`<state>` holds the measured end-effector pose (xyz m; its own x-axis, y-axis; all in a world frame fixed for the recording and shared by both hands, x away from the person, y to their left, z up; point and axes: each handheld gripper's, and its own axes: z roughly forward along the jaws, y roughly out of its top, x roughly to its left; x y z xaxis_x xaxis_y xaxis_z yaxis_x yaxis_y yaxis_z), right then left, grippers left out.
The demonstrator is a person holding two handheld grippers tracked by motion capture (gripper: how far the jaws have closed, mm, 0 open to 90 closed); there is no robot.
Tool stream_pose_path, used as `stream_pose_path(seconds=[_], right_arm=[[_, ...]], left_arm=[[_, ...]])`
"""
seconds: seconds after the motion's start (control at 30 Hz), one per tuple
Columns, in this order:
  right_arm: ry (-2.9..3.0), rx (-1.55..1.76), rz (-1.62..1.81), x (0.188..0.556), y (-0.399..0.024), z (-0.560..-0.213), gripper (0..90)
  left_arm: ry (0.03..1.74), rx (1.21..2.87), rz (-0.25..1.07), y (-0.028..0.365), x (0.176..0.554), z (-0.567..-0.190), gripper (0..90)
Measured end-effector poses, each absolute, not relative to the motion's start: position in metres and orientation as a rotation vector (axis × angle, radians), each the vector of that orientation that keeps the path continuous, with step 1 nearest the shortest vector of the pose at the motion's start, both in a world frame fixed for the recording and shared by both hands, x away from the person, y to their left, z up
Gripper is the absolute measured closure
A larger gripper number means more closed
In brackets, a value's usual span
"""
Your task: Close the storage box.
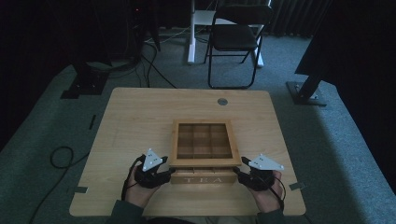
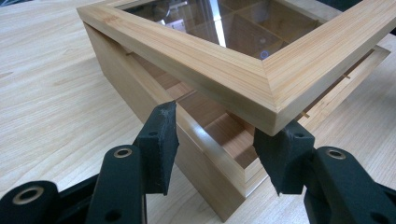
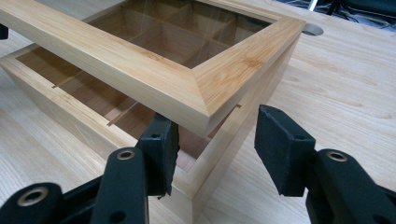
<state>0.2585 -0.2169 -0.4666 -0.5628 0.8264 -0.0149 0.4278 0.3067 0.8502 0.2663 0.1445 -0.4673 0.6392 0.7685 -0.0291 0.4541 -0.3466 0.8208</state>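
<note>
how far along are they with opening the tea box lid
Done: the lid is lifted off the front of the tea box, with a gap showing the dividers inside. In hand: the left claw and right claw are open, each with one jaw under a front corner of the lid, propping it. Left: the lid is only partly raised, so swinging it fully open remains. The compartments look empty.

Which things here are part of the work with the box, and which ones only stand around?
In the job:
- wooden tea box, partly open
- its glass-paned lid, raised at the front
- left gripper, under the lid's left front corner
- right gripper, under the right front corner

Standing around:
- folding chair
- floor cables
- round grommet in the table
</note>
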Motion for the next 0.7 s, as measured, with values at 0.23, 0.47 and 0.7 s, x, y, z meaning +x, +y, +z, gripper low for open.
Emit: stream_pose_path(seconds=[0.23,0.47,0.7], right_arm=[[2.132,1.121,1.168,0.258,-0.217,-0.471,49.4],[2.154,1.124,1.131,0.257,-0.216,-0.478,49.2],[2.159,1.129,1.121,0.257,-0.215,-0.481,49.0]], left_arm=[[0.967,2.005,0.459,0.144,0.265,-0.474,49.8],[0.986,2.003,0.448,0.143,0.263,-0.481,50.1],[0.982,2.01,0.449,0.143,0.263,-0.484,50.0]])
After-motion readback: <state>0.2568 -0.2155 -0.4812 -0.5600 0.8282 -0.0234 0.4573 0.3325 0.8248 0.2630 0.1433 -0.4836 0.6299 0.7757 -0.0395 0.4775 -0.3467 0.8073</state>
